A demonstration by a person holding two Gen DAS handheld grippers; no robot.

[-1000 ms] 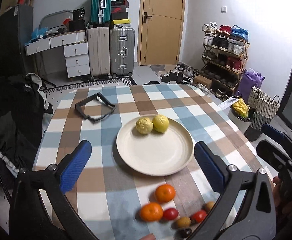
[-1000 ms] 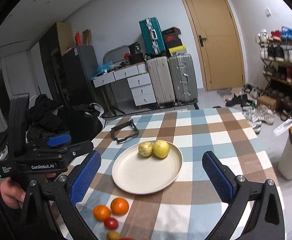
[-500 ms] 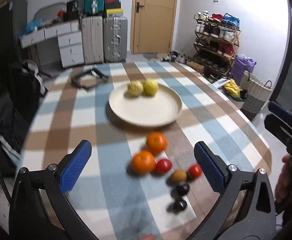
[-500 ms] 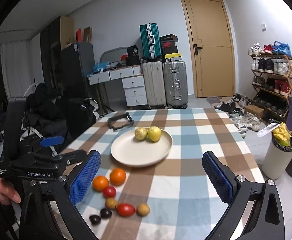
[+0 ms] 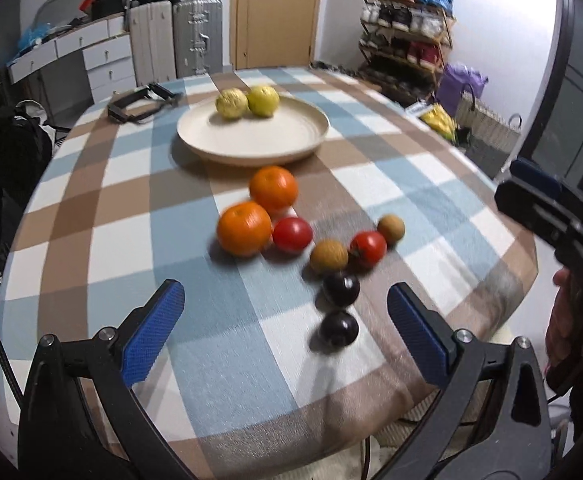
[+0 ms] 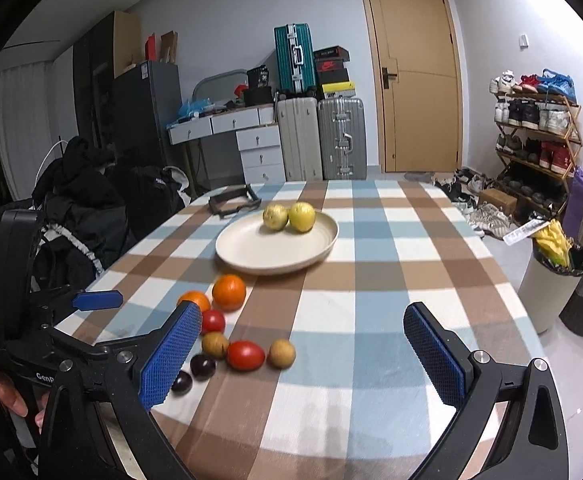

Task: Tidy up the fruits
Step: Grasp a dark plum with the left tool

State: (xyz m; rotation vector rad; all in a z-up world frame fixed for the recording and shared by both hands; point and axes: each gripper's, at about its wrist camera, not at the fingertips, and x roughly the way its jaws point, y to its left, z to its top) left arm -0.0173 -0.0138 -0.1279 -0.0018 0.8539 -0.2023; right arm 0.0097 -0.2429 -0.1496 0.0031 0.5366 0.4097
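Observation:
A cream plate (image 5: pixel 287 142) (image 6: pixel 251 256) holds two yellow fruits (image 5: pixel 247 100) (image 6: pixel 289 217) at its far side. Loose on the checked cloth lie two oranges (image 5: pixel 257 212) (image 6: pixel 229 292), two red tomatoes (image 5: pixel 291 234) (image 6: pixel 245 355), two brown fruits (image 5: pixel 328 255) (image 6: pixel 282 353) and two dark plums (image 5: pixel 340 307) (image 6: pixel 202 365). My left gripper (image 5: pixel 285 334) is open and empty, above the table's near edge, just before the plums. My right gripper (image 6: pixel 303 356) is open and empty, above the loose fruit's right side.
A black frame-like object (image 5: pixel 141 100) (image 6: pixel 233 202) lies on the table beyond the plate. Suitcases, drawers and a door stand behind. A shoe rack (image 6: pixel 535 136) and baskets stand at the right. Dark clothing (image 6: pixel 79 208) is piled at the table's left.
Both grippers have pulled back toward the near table edge and tilted down. The loose fruit has come fully into view. No fruit has moved; both grippers stay open.

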